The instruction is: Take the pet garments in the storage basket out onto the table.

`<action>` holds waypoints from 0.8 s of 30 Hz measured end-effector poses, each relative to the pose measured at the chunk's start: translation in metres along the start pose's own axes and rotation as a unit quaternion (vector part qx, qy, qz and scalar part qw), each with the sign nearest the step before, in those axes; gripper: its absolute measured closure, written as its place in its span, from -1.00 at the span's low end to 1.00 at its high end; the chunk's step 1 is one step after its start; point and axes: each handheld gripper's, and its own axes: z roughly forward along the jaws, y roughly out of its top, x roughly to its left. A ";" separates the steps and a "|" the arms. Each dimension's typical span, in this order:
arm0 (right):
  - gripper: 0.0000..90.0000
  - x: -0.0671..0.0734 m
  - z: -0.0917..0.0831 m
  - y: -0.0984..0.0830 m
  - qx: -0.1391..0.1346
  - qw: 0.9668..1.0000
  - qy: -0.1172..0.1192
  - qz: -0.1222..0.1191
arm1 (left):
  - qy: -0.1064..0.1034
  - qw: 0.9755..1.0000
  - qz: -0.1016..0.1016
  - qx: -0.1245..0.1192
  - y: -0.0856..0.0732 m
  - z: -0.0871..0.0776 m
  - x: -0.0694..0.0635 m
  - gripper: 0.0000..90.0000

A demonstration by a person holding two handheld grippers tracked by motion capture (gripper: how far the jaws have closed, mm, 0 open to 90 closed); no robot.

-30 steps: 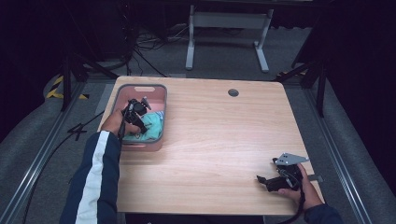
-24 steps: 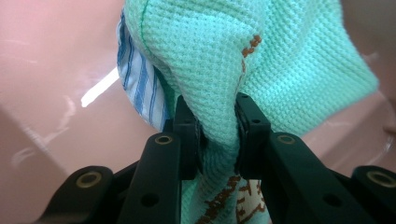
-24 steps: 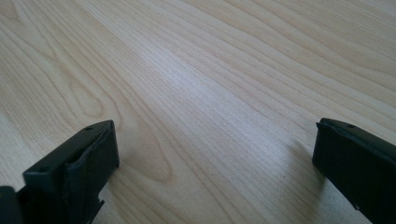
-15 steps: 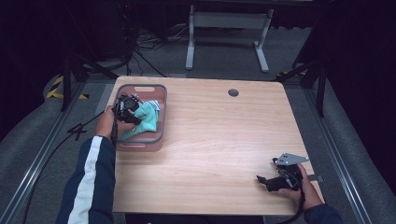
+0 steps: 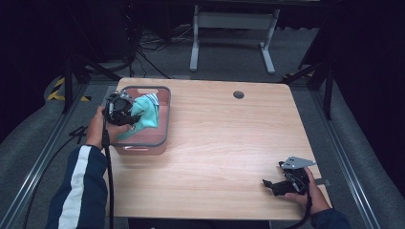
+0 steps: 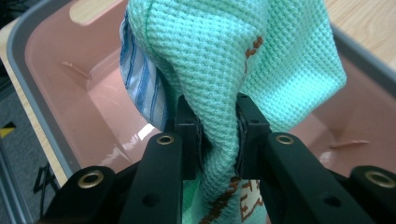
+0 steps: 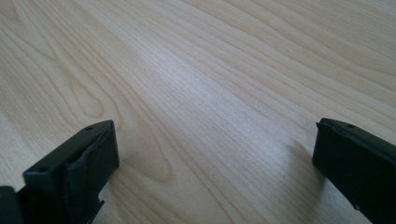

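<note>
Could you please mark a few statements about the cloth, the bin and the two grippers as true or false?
1. The left gripper is shut on the green cloth. True.
2. The cloth lies flat on the table. False: it hangs bunched from the gripper above the pink bin.
3. The right gripper is open with nothing between its fingers. True.
4. The right gripper hovers over the bin. False: it rests near the table's near right corner, far from the bin.
5. A blue-striped fabric shows beside the green cloth. True.
</note>
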 end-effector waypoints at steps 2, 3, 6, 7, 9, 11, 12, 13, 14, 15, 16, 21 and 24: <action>-0.99 0.000 0.000 0.000 0.000 1.000 0.000 0.000 | 0.004 1.000 0.003 -0.006 0.000 -0.004 -0.002 0.67; -0.99 0.000 0.000 0.000 0.000 1.000 0.000 0.000 | 0.004 1.000 0.003 -0.016 0.000 -0.007 -0.004 0.67; -0.99 0.000 0.000 0.000 0.000 1.000 0.000 0.000 | -0.006 0.999 0.002 -0.035 -0.001 -0.012 -0.007 0.67; -0.99 0.000 0.000 0.000 0.000 1.000 0.000 0.000 | -0.002 0.999 0.006 -0.039 -0.001 -0.014 -0.008 0.67; -0.99 0.000 0.000 0.000 0.000 1.000 0.000 0.000 | -0.002 0.999 0.005 -0.045 -0.002 -0.016 -0.011 0.67; -0.99 0.000 0.000 0.000 0.000 1.000 0.000 0.000 | -0.006 0.998 0.005 -0.055 -0.003 -0.019 -0.013 0.67; -0.99 0.000 0.000 0.000 0.000 1.000 0.000 0.000 | -0.005 0.998 0.007 -0.058 -0.003 -0.021 -0.014 0.67; -0.99 0.000 0.000 0.000 0.000 1.000 0.000 0.000 | -0.003 0.998 0.010 -0.065 -0.003 -0.022 -0.015 0.67; -0.99 0.000 0.000 0.000 0.000 1.000 0.000 0.000 | -0.001 0.997 0.013 -0.071 -0.003 -0.025 -0.016 0.67; -0.99 0.000 0.000 0.000 0.000 1.000 0.000 0.000 | -0.002 0.997 0.012 -0.075 -0.003 -0.027 -0.018 0.67; -0.99 0.000 0.000 0.000 0.000 1.000 0.000 0.000 | 0.000 0.996 0.015 -0.084 -0.004 -0.030 -0.019 0.67; -0.99 0.000 0.000 0.000 0.000 1.000 0.000 0.000 | -0.008 0.995 0.016 -0.103 -0.003 -0.039 -0.024 0.67; -0.99 0.000 0.000 0.000 0.000 1.000 0.000 0.000 | -0.008 0.994 0.018 -0.112 -0.002 -0.043 -0.027 0.67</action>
